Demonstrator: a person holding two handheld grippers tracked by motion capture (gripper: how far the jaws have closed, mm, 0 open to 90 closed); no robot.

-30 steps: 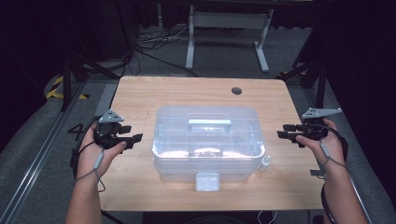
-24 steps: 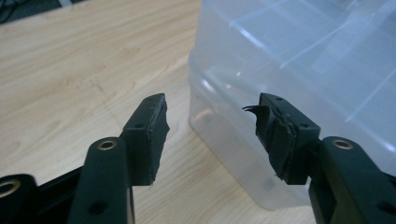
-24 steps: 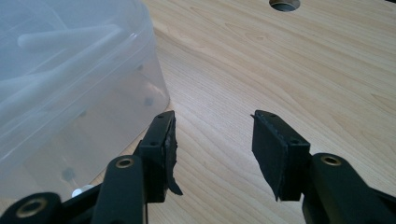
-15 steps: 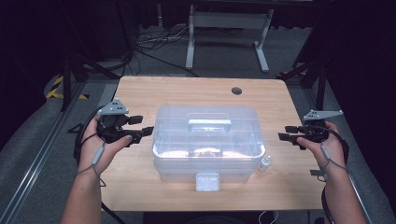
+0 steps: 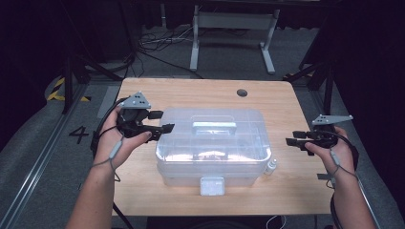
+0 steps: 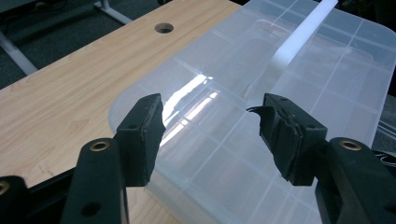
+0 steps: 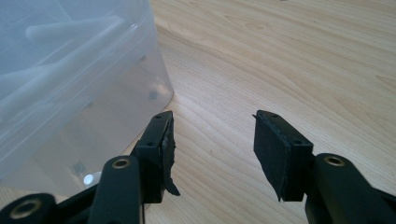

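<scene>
**Inspector:** The clear plastic box (image 5: 212,143) sits mid-table (image 5: 191,90), lid on, long axis running across in front of you. Your left gripper (image 5: 160,128) hovers over its left end, jaws just opening, nothing between them.

**Operator:** And my right?

**Inspector:** Your right gripper (image 5: 292,138) stands apart off the box's right end, jaws wide, empty. Your left is nearer; the box lies inward from both.

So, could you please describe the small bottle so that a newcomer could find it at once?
On the light wooden table sits a large clear plastic compartment box with a white handle. The small clear bottle with a white cap stands at the box's near right corner, the one loose item beside it.
</scene>
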